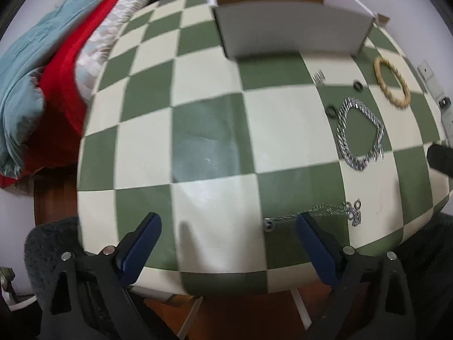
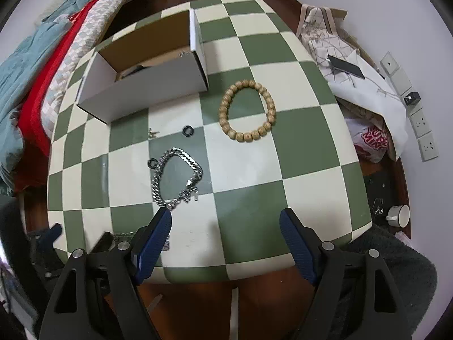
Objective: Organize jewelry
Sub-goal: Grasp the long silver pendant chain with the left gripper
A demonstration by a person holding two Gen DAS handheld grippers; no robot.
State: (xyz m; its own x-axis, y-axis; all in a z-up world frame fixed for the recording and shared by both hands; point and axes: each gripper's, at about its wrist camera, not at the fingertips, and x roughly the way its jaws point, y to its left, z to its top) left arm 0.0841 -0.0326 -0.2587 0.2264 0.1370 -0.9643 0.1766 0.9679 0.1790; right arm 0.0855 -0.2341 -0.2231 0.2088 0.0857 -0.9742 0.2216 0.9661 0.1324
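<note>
Both tongs spread, nothing pinched.
Left tongs over checkered table; thin chain crosses right pad (blurred). Silver bracelet just ahead of right tongs; bead bracelet beyond; box contents hidden.

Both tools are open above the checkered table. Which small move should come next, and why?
Probably lower the right tool onto the silver chain bracelet and close on it. The chain lies loose just ahead of its left finger, nothing sits between the fingers, and the open white box waits behind.
</note>
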